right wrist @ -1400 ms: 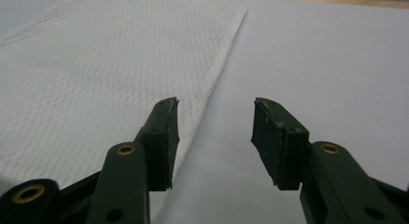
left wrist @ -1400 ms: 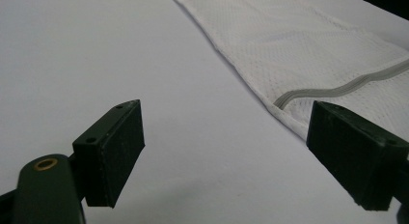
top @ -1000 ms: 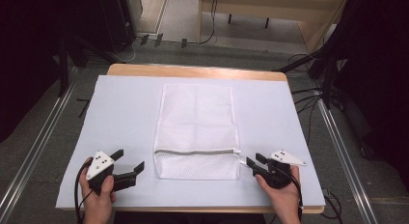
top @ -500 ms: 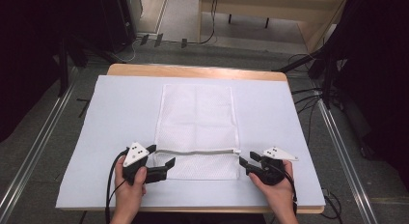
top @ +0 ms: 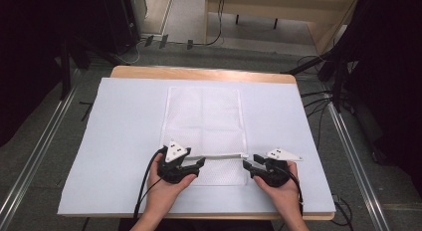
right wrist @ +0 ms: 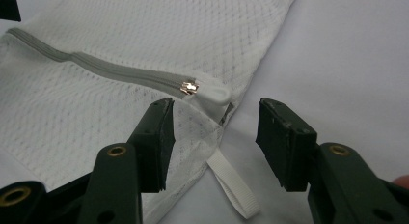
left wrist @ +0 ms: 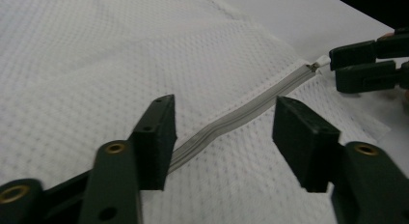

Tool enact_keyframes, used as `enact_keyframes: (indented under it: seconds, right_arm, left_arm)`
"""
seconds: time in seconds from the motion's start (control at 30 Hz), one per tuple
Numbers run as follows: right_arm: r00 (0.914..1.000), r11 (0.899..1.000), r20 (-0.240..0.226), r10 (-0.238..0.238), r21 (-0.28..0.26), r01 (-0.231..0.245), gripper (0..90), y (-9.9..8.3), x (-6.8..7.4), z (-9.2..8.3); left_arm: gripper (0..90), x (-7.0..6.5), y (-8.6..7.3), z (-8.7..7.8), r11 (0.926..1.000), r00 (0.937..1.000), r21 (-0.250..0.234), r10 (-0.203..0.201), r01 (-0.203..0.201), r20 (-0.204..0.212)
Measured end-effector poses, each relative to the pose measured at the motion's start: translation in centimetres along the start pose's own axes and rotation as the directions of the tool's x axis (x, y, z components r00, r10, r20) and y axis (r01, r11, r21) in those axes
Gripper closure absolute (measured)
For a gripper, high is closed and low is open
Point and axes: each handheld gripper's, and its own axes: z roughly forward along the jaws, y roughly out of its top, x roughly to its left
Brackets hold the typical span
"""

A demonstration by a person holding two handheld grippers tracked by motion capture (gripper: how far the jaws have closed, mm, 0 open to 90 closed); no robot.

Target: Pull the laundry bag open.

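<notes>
White mesh — a thin, limp zip bag (top: 205,129) is laid flat at the middle of the table (top: 119,121), its grey zipper (left wrist: 241,115) running across near the front edge. The left gripper (top: 191,167), whose jaws have just been closing, is held spread astride the zipper's left end; the right gripper (top: 254,167) is held spread at the slider (right wrist: 189,87). Nothing is pinched. Light, floppy fabric is judged best taken at the stiffer zipper tape — and at the slider's pull.

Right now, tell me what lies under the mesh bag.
The mesh bag lies flat on a white sheet that covers the wooden table. A white loop sticks out from under its corner. The weave hides whatever is directly beneath or inside.
</notes>
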Motion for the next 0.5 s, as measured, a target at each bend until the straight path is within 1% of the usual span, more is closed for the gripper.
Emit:
enact_keyframes:
  seconds: [0.03,0.07,0.1,0.17,0.2,0.23,0.3,0.4,0.47,0.5]
  right_arm:
    - [1.0,1.0,0.0,0.0,0.0,0.0,48.1,0.0,0.0,0.0]
    - [1.0,1.0,0.007,-0.005,0.008,0.005,47.4,-0.1,0.1,0.3]
    - [1.0,1.0,0.004,-0.007,0.009,0.007,46.5,-0.2,0.2,0.4]
    - [0.9999,1.0,0.004,-0.014,0.009,0.014,44.8,-0.3,0.5,0.6]
    - [0.9998,1.0,0.004,-0.021,0.007,0.021,43.6,-0.3,0.6,0.7]
    - [0.9993,0.999,0.011,-0.035,0.019,0.035,43.6,-0.3,0.8,0.8]
    - [0.9978,0.998,0.032,-0.057,0.033,0.056,44.4,-0.3,1.1,1.0]
    - [0.9964,0.997,0.044,-0.072,0.036,0.071,49.8,-0.4,1.4,1.0]
    - [0.9948,0.995,0.042,-0.093,0.04,0.091,54.4,-0.4,1.7,1.0]
    - [0.9921,0.993,0.051,-0.115,0.043,0.113,56.4,-0.5,1.9,1.1]
  left_arm:
    - [49.3,0.0,0.0,0.0,1.0,1.0,0.0,0.0,0.0,0.0]
    - [52.7,-0.3,0.1,0.6,0.9999,0.9998,0.007,-0.011,0.011,0.019]
    - [56.4,-0.5,0.2,0.9,0.9997,0.9992,0.004,-0.023,0.023,0.034]
    - [60.9,-0.7,0.2,1.3,0.9997,0.9978,0.014,-0.021,0.02,0.063]
    - [62.0,-0.9,0.2,1.5,0.9997,0.997,0.015,-0.018,0.017,0.075]
    - [62.6,-1.0,0.2,1.6,0.9997,0.9968,0.022,-0.011,0.009,0.08]
    - [62.7,-1.3,0.3,1.9,0.9997,0.9959,0.023,-0.01,0.008,0.09]
    - [63.1,-1.5,0.6,2.0,0.9998,0.9953,0.016,-0.011,0.01,0.096]
    - [63.4,-1.7,0.8,2.3,0.9998,0.9942,0.015,-0.012,0.011,0.107]
    - [64.6,-1.8,0.9,2.4,0.9998,0.9939,0.017,-0.01,0.008,0.11]
